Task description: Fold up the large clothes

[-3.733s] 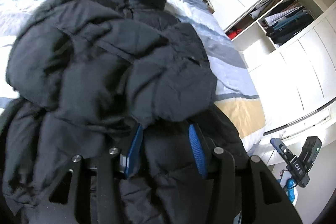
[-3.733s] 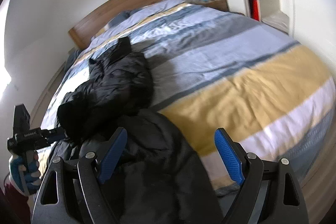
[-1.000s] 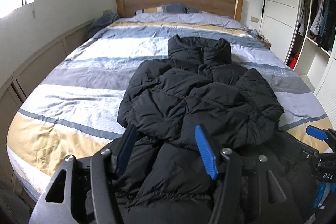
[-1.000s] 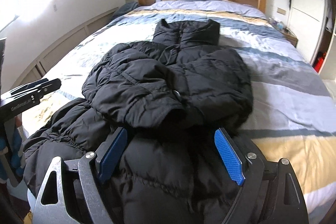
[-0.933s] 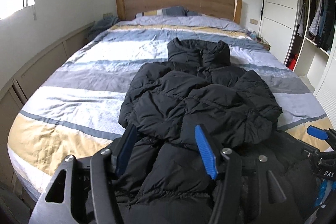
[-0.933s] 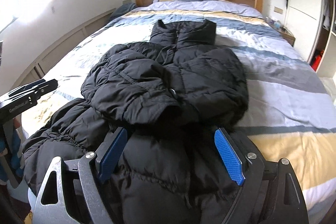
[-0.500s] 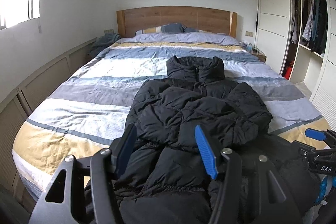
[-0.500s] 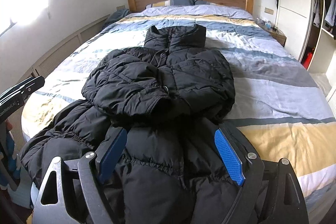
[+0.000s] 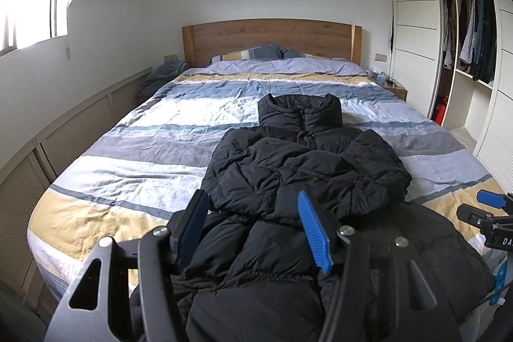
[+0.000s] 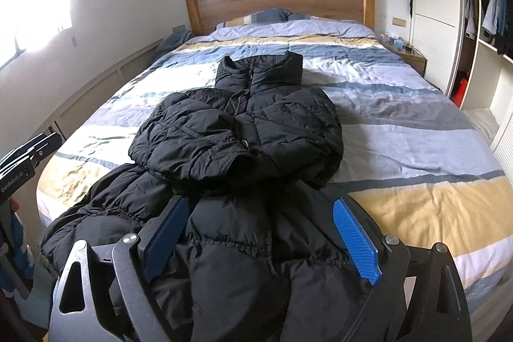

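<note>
Striped duvet (image 9: pixel 134 156) under puffy quilted jacket (image 9: pixel 307 169)

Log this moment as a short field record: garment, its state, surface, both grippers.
garment: black puffer jacket
state: sleeves folded across the chest, collar toward the headboard, hem hanging over the foot of the bed
surface: striped duvet
left gripper: open, above the hem, holding nothing
right gripper: open, above the hem, holding nothing

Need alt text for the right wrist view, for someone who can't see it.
A black puffer jacket lies on a striped bed, sleeves folded across its chest, collar toward the wooden headboard. The open right gripper hovers over its hem at the foot of the bed.
</note>
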Demonstrator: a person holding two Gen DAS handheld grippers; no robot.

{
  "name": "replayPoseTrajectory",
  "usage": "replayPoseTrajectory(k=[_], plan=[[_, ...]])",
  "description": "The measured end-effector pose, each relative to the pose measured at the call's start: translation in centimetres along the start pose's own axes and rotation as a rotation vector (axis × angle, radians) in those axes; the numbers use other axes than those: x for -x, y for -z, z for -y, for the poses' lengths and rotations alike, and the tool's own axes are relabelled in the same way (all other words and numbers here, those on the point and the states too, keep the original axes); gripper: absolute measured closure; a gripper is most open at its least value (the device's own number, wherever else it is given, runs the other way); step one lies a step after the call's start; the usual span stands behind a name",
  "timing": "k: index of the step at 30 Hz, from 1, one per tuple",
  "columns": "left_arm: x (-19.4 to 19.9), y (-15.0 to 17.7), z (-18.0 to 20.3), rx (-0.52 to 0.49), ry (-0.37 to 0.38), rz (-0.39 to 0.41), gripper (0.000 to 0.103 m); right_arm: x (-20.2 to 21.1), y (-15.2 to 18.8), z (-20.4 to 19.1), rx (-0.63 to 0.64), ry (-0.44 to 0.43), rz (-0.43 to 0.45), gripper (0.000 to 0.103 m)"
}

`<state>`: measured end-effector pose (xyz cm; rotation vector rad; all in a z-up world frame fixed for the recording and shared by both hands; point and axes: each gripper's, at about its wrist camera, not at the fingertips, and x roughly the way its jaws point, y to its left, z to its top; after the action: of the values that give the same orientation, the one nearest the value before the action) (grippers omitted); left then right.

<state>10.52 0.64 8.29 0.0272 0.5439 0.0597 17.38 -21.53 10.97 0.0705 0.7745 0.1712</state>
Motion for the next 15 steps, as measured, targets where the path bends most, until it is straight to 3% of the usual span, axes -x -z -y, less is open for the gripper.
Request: replayPoseTrajectory(k=[8, 15], plan=[[0.7, 0.7, 0.4, -0.026, 0.020, 0.028, 0.047, 0.5, 0.5, 1.2, -0.034, 0.024, -0.002, 0.011], [-2.1, 0.9, -2.2, 0.032, 0.039, -0.089, 0.047, 0.1, 0.0, 2.4, -0.041, 0.049, -0.023, 0.007]])
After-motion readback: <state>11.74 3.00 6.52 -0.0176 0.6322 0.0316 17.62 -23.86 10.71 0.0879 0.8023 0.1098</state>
